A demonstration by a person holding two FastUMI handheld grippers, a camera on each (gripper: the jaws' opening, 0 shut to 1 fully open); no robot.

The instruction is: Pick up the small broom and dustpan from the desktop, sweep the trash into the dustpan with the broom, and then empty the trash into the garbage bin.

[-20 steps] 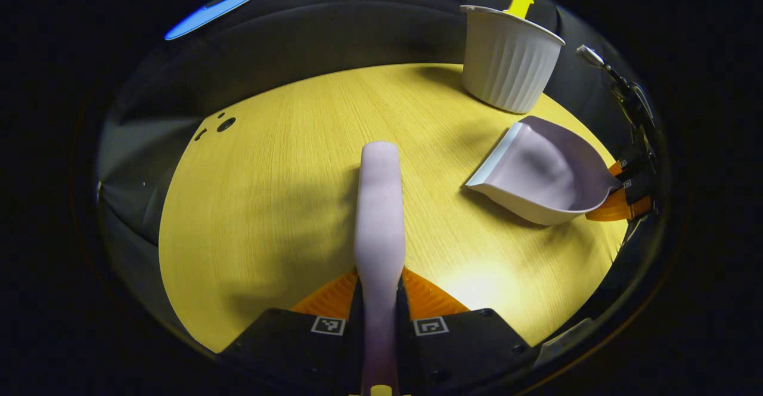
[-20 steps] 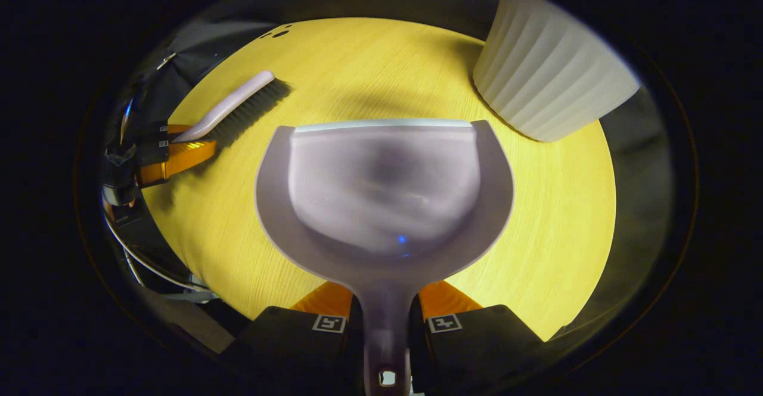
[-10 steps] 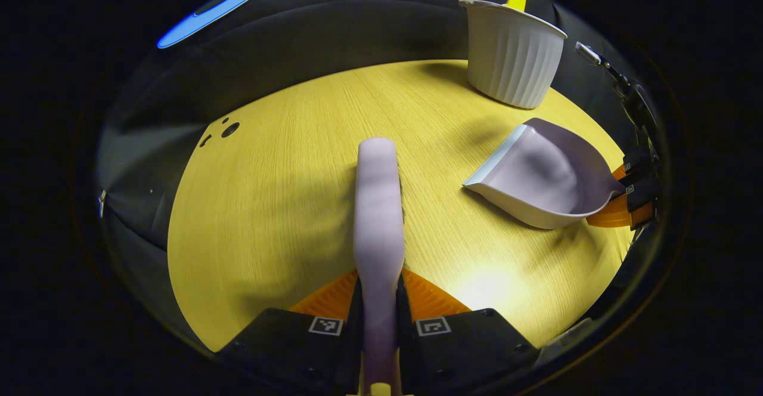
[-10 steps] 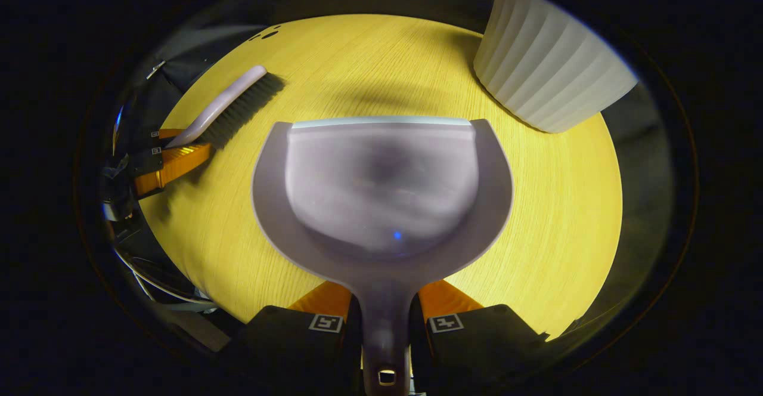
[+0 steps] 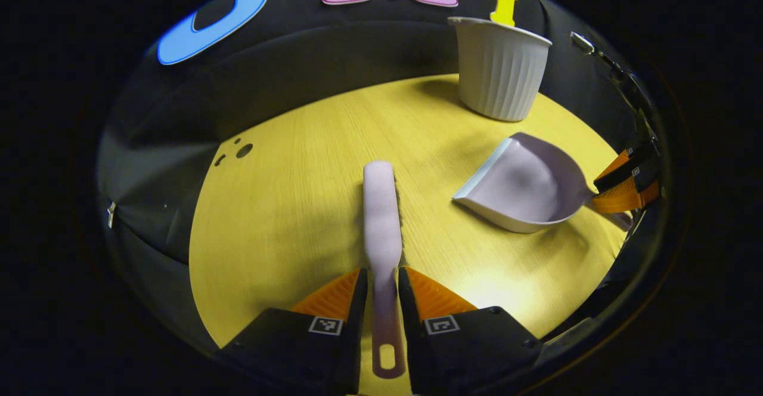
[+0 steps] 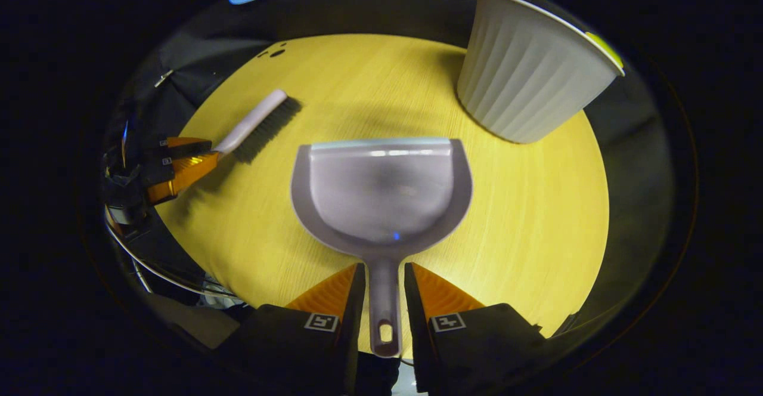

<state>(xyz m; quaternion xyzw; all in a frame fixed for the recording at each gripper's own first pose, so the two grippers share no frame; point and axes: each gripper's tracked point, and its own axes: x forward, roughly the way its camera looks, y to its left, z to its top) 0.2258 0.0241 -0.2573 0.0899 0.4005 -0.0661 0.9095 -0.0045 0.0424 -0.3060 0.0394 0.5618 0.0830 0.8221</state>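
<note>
Item, left gripper view, bottom centre: left tongs (image 5: pixel 382 272), set narrowly apart, straddling the thin end of the small broom (image 5: pixel 380 205) with a sliver of surface (image 5: pixel 286 217) showing beside the handle, so judged loose rather than clamped. The broom was pale lilac with dark bristles along one side. It lay flat, its long axis running straight up the frame from the tongs and its hanging-hole end lowest, between the jaws. Item, right gripper view, bottom centre: right tongs (image 6: pixel 384 268), likewise narrowly apart on either side of the handle of the dustpan (image 6: pixel 381 193). The dustpan was a lilac-grey scoop resting on the surface, handle toward the tongs and its straight lip toward the top of the frame. Each tool lay dead ahead of its own tongs, in line with them. By judgement, closing would regrasp either tool, and pulling straight back would clear it. Farther, upper right of the right gripper view: the garbage bin (image 6: pixel 530 80), white, ribbed and upright, near the dustpan's lip but apart from it.
</note>
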